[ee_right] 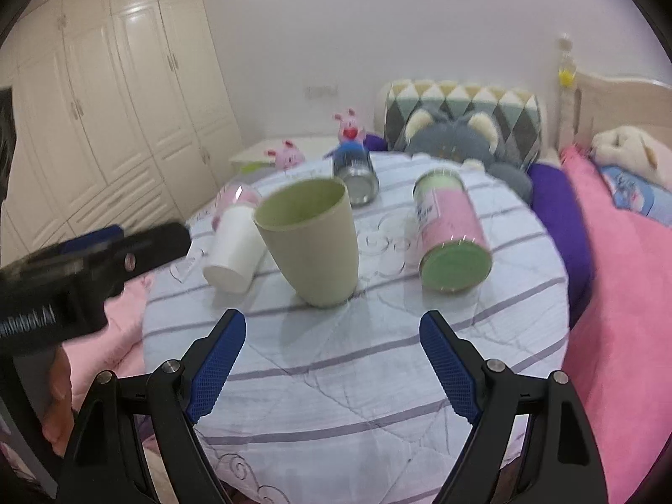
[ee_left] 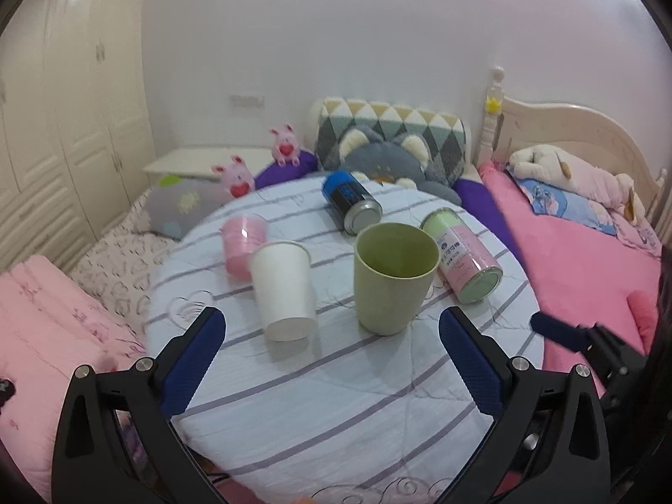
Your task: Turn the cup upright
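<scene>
Left wrist view shows the green cup (ee_left: pixel 395 278) standing mouth-up on the table (ee_left: pixel 336 399), free of both wide-open grippers (ee_left: pixel 332 327) (ee_right: pixel 332 332); it seems light, stiff, slippery, best gripped across its wall.

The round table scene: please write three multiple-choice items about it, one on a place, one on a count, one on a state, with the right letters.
1. What lies directly left of the green cup?
A. white paper cup
B. blue can
C. plush pig

2. How many cans lie on the table?
A. one
B. two
C. four

3. How is the green cup?
A. on its side
C. upside down
B. upright, mouth up

Answers:
1 A, the white paper cup lies beside it.
2 B, the blue can and the pink-green can.
3 B, its open rim faces up.
</scene>
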